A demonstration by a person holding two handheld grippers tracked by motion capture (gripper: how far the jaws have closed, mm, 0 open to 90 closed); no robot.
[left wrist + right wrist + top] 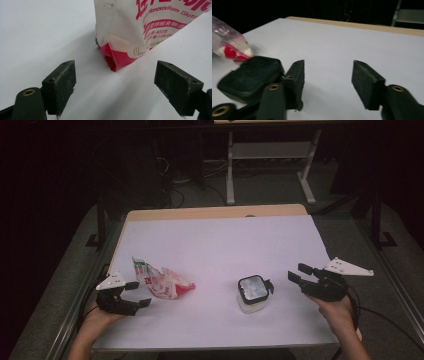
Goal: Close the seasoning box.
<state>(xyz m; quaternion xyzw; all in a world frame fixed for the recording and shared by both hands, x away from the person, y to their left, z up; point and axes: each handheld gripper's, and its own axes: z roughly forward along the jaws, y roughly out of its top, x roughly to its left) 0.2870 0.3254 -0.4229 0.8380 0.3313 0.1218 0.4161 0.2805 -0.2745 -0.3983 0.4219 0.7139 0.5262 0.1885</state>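
This looks like a lab or test room set up for recording, not a home. The desk (215,235) is wood-edged and covered by a plain white sheet, standing on grey carpet (55,285) in a dim room. Behind it stands a second bench on a white metal frame (270,160), with loose cables (175,185) trailing on the floor beneath (the far background is too dark to read). Dark metal frame posts (101,220) flank the desk on both sides, like a rig.
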